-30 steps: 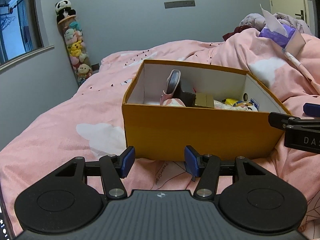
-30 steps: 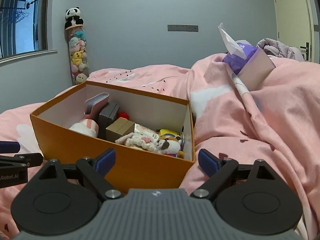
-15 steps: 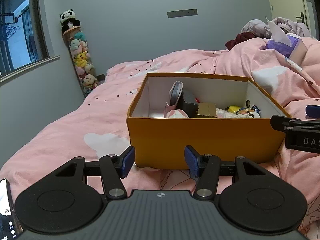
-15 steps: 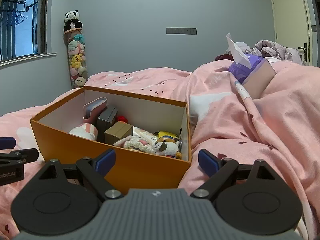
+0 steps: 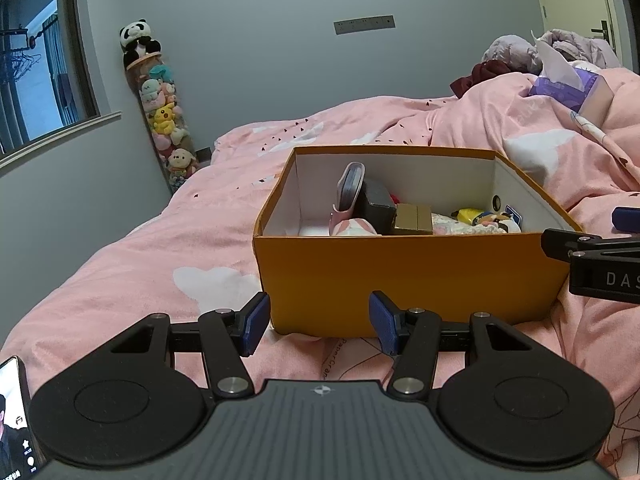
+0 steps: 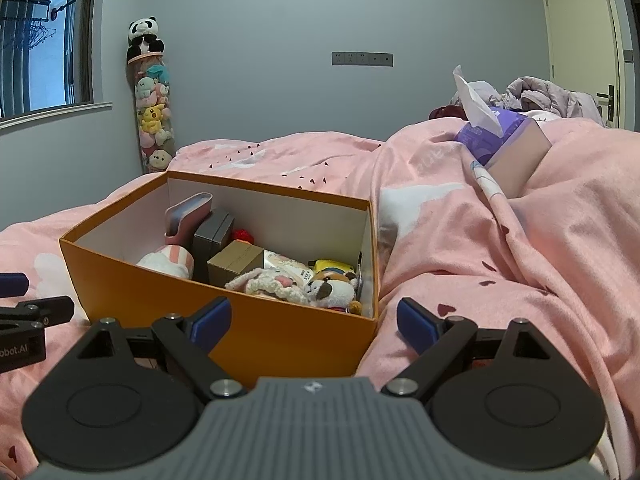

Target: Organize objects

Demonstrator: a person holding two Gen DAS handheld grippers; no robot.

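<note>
An orange cardboard box point(image 5: 408, 276) point(image 6: 280, 332) sits on the pink bedding, holding a pink case point(image 5: 350, 190) point(image 6: 188, 214), a dark grey box point(image 5: 376, 204) point(image 6: 214, 236), a tan box point(image 5: 414, 219) point(image 6: 236, 266) and several small plush toys point(image 6: 308, 286). My left gripper point(image 5: 318, 322) stands open just in front of the box's near wall, nothing between its fingers. My right gripper point(image 6: 314, 322) is open wide at the box's near right corner, also holding nothing. Each gripper shows at the edge of the other's view.
A purple tissue box point(image 6: 492, 140) point(image 5: 568, 88) rests on the raised pink duvet at right. A tall tube of plush toys topped by a panda point(image 5: 158, 104) point(image 6: 150, 96) leans against the grey wall. A phone screen point(image 5: 14, 416) shows at lower left. A door point(image 6: 580, 40) is far right.
Both views have tipped up slightly, so the box sits lower in frame and more wall shows. The grippers' openings are unchanged and nothing in the box has moved.
</note>
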